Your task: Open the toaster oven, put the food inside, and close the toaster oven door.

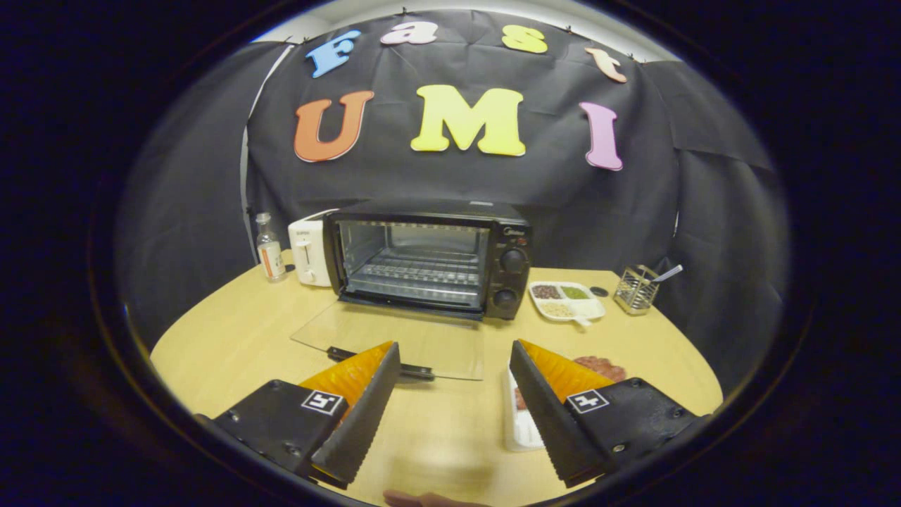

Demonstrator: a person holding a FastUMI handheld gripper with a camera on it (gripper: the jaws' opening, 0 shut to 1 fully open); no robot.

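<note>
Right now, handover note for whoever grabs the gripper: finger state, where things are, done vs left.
Gripper: open, nothing between the fingers, held above the table in front of the oven.
Toaster oven: at the back of the table. Its glass door is folded down flat, handle toward the fingers. The rack inside looks bare.
Food: reddish pieces on a white tray, partly hidden behind the right finger and off to the right of the door.
Done: door opened.
Left: pick up the food, put it on the rack, close the door.
</note>
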